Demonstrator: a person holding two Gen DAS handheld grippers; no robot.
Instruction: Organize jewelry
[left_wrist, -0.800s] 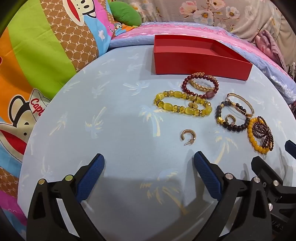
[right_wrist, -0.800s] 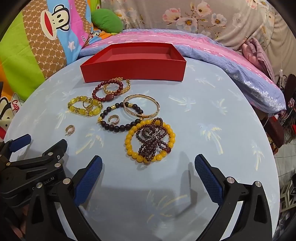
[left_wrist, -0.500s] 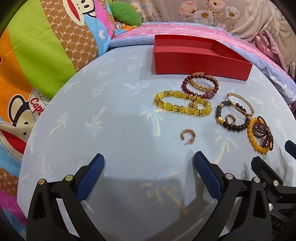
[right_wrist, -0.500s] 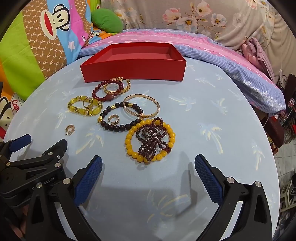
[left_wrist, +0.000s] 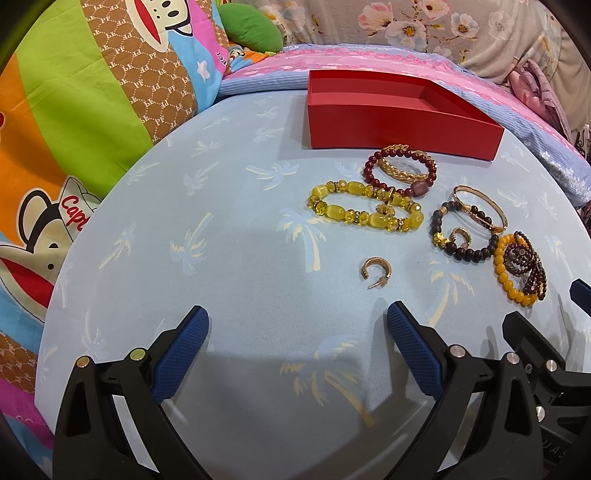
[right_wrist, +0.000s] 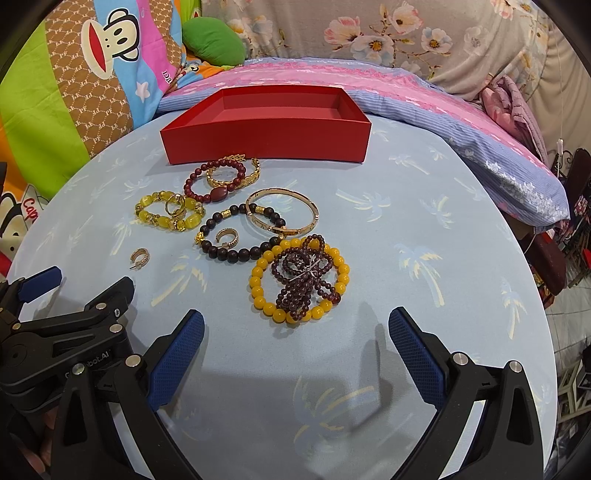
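Note:
A red open box (left_wrist: 402, 120) (right_wrist: 266, 136) stands at the far side of the round blue table. In front of it lies jewelry: a dark red bead bracelet (right_wrist: 216, 181) with a gold leaf bangle, a yellow bead bracelet (left_wrist: 364, 212) (right_wrist: 168, 214), a black bead bracelet (right_wrist: 236, 236), a gold bangle (right_wrist: 282, 216), an orange bead bracelet (right_wrist: 299, 280) with a maroon bead strand on it, and a small gold hoop earring (left_wrist: 375, 271) (right_wrist: 140, 256). My left gripper (left_wrist: 297, 332) is open, just short of the earring. My right gripper (right_wrist: 295, 336) is open, just short of the orange bracelet.
The table wears a light blue cloth with palm prints (left_wrist: 221, 221). Colourful monkey-print bedding (left_wrist: 74, 110) lies to the left and a pink and blue blanket (right_wrist: 424, 96) behind the box. The table edge curves away at the right (right_wrist: 550, 295).

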